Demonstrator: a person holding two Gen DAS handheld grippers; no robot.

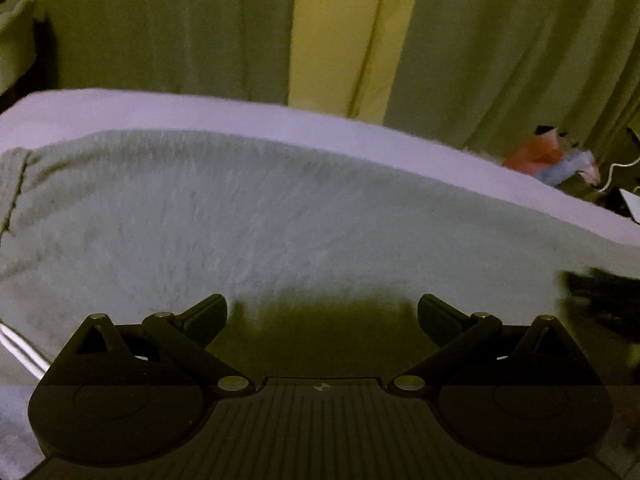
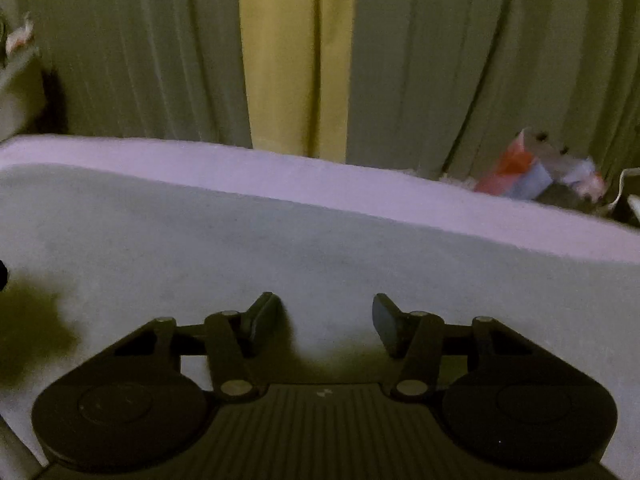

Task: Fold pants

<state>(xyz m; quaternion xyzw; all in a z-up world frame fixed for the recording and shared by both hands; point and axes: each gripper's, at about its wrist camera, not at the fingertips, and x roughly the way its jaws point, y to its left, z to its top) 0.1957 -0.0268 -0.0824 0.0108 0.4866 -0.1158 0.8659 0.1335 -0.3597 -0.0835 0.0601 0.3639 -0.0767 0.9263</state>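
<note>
Grey-green pants (image 1: 248, 216) lie flat on a pale lilac bed surface (image 1: 280, 120). A seam runs down at their left end, and white stripes (image 1: 20, 348) show at the lower left. My left gripper (image 1: 322, 312) is open and empty, low over the near part of the pants. In the right wrist view the same pants (image 2: 200, 248) fill the middle. My right gripper (image 2: 326, 316) is open, empty, just above the cloth. The dark blurred shape at the left wrist view's right edge (image 1: 600, 296) looks like the other gripper.
Green and yellow curtains (image 1: 340, 32) hang behind the bed. A red and blue pile (image 2: 520, 176) with a white cable lies past the bed's far right edge. A green box (image 1: 14, 40) stands at the far left.
</note>
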